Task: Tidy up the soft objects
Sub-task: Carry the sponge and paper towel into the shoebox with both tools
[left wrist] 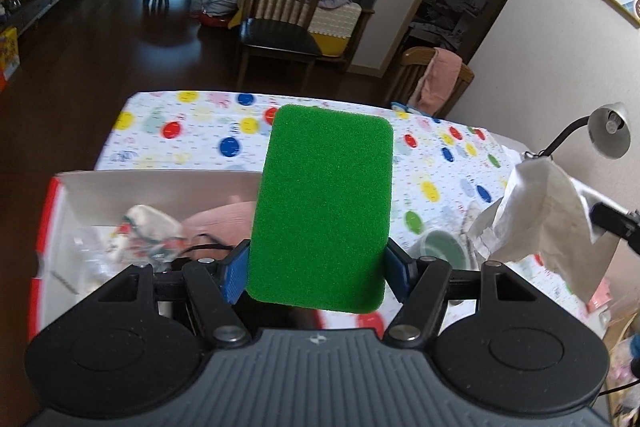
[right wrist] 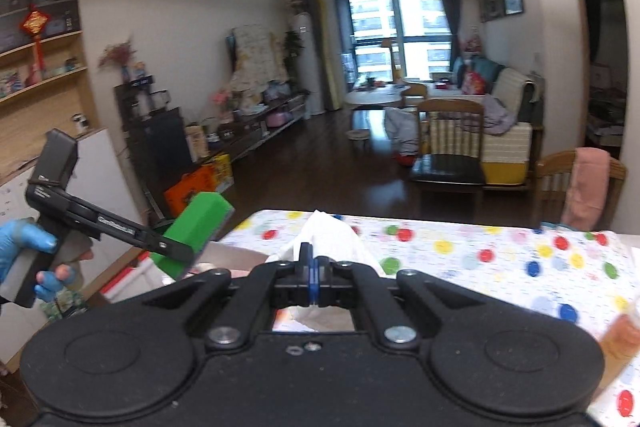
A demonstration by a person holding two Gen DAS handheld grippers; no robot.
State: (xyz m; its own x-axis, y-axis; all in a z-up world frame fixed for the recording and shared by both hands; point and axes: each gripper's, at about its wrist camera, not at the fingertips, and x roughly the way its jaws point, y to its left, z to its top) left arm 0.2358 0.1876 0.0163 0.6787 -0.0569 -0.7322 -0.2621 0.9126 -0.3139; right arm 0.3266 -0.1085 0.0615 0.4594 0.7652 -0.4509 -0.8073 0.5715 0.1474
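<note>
A green sponge point(left wrist: 320, 203) stands upright between my left gripper's point(left wrist: 316, 273) blue pads, which press on its two long sides. It hangs above the near edge of a white box with red trim point(left wrist: 160, 183). The box holds a pink soft item point(left wrist: 224, 215) and several small packets. A crumpled white tissue point(left wrist: 540, 215) hangs to the right, pinched by my right gripper point(left wrist: 612, 221). In the right wrist view my right gripper point(right wrist: 313, 267) is shut on the tissue point(right wrist: 328, 233). The left gripper point(right wrist: 176, 251) carries the sponge point(right wrist: 198, 223) at the left, in a blue-gloved hand point(right wrist: 24, 239).
A table with a polka-dot cloth point(left wrist: 200, 131) lies under both grippers. A pale green cup point(left wrist: 440, 247) sits on it near the sponge. A desk lamp point(left wrist: 608, 127) stands at the right. Wooden chairs point(left wrist: 280, 23) stand past the far edge, one with a pink towel point(right wrist: 588, 183).
</note>
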